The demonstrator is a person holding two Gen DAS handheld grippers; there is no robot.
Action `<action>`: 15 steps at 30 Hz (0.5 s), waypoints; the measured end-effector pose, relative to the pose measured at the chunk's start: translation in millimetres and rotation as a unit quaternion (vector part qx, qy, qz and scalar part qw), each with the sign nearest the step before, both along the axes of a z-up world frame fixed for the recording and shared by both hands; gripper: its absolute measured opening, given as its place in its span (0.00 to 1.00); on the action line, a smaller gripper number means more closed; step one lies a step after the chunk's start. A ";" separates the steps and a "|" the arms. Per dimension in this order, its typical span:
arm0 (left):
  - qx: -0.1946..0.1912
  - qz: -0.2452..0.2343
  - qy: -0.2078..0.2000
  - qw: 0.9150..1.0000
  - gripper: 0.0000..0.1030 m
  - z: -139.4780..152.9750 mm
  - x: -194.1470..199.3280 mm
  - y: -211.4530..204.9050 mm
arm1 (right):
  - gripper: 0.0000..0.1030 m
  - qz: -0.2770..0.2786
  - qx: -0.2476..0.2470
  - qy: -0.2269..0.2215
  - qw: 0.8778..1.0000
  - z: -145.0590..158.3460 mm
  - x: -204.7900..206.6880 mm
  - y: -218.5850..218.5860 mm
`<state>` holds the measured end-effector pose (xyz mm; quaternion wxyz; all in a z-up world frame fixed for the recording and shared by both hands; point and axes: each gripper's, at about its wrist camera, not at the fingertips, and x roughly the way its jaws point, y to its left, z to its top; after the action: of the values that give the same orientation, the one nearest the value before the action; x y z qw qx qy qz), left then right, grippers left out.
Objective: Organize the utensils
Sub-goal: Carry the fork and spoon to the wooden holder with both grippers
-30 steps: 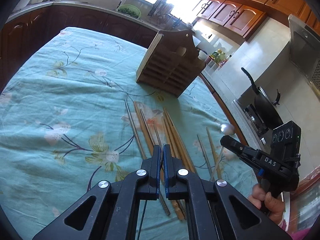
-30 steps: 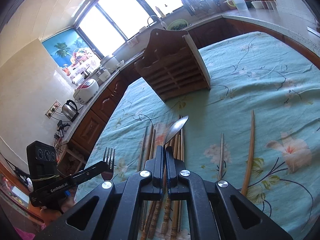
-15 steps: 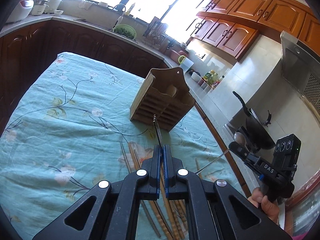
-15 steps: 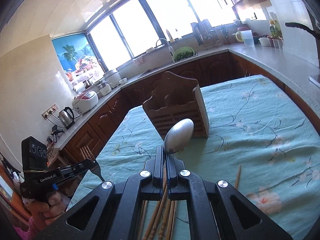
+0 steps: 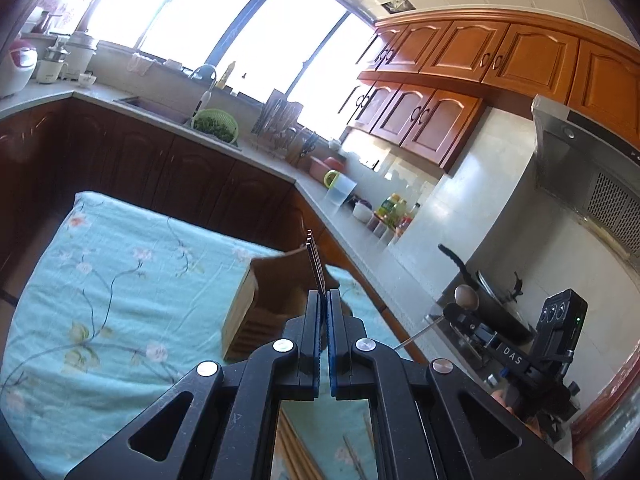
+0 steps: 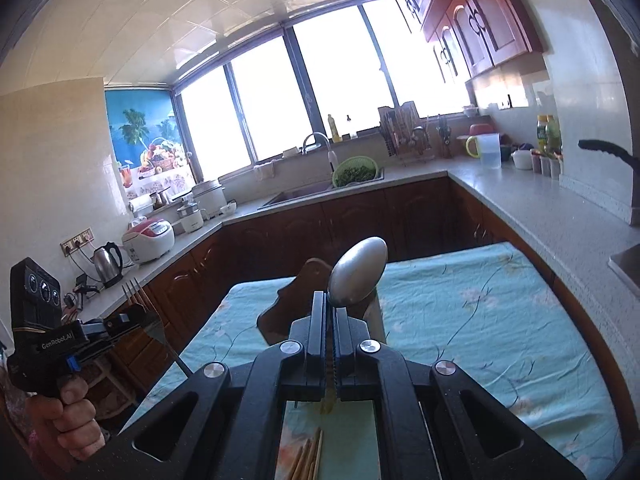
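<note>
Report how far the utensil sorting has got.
Done: nothing shows as stowed yet; the wooden holder stands on the table, its slots hidden from view. In hand: the left gripper is shut on a fork, the right gripper on a spoon, both lifted. Left: place both, then the chopsticks lying on the cloth.

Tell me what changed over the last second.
Both tongs rose from the table, tilting up: the left tongs lifted the fork, the right tongs the spoon, clear of the chopsticks. Grips stayed shut; the wooden holder and chopsticks stayed put.
</note>
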<state>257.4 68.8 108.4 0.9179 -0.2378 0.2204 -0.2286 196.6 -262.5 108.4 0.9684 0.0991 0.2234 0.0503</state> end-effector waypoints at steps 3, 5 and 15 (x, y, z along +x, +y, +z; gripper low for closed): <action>-0.001 0.004 -0.027 1.000 0.00 9.8 26.6 -5.6 | 0.02 -0.007 -0.011 -0.015 1.000 10.9 19.6 -3.5; -0.001 0.007 -0.036 0.999 0.00 7.4 46.4 -10.7 | 0.02 -0.010 -0.021 -0.020 1.000 15.4 35.3 -4.3; -0.003 0.031 -0.011 0.999 0.00 -65.4 152.2 -39.8 | 0.02 -0.007 -0.083 0.034 0.996 -31.9 106.5 6.0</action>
<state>409.6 29.0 42.9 0.9263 -0.2448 0.2022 -0.2029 303.1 -256.5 76.4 0.9654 0.0220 0.2590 0.0214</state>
